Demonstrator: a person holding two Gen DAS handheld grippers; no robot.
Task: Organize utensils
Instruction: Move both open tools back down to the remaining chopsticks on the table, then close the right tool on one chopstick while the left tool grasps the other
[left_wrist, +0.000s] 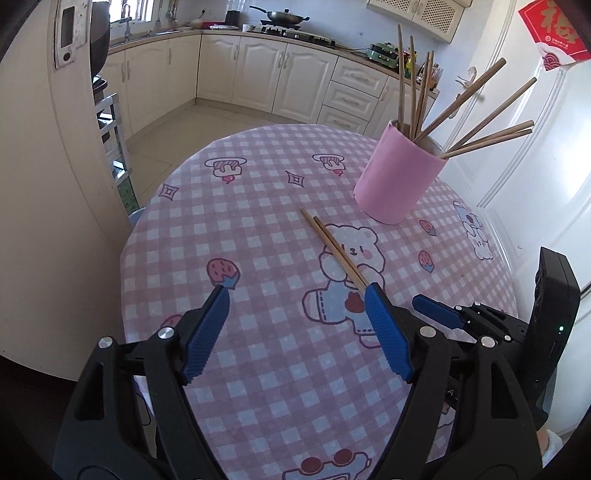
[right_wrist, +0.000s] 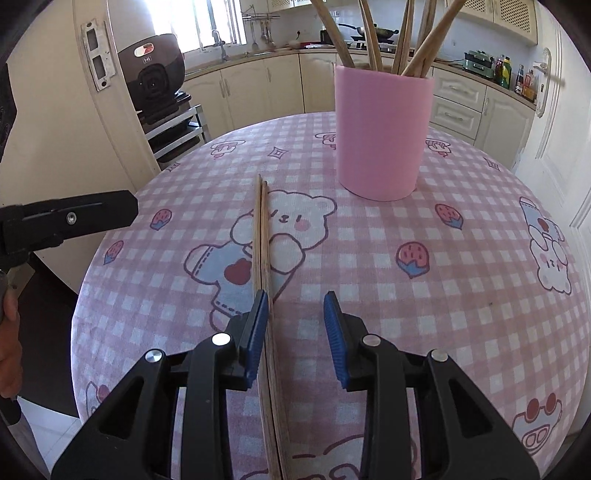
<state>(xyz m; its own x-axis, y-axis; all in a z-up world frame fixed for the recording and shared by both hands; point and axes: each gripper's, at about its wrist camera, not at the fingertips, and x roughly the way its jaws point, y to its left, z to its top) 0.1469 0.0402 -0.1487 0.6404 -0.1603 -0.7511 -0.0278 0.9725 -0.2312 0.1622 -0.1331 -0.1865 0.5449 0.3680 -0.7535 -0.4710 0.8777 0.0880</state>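
Both of our tongs hang over the round table (left_wrist: 166, 236) in its pink checked cloth. Our left gripper (left_wrist: 297, 297) stands wide apart with nothing between its blue pads. Our right gripper (right_wrist: 295, 299) is parted too; the pair of wooden chopsticks (right_wrist: 261, 229) runs between its pads, close against the left pad (right_wrist: 258, 325), with a clear gap to the other pad. We have bare cloth to the left, out to the table's curved edge. On the right, the pink holder (right_wrist: 382, 133) stands near the far tips of the pair, well filled with chopsticks fanning outward. The pair lies flat across the printed bear, its two sticks side by side and touching.
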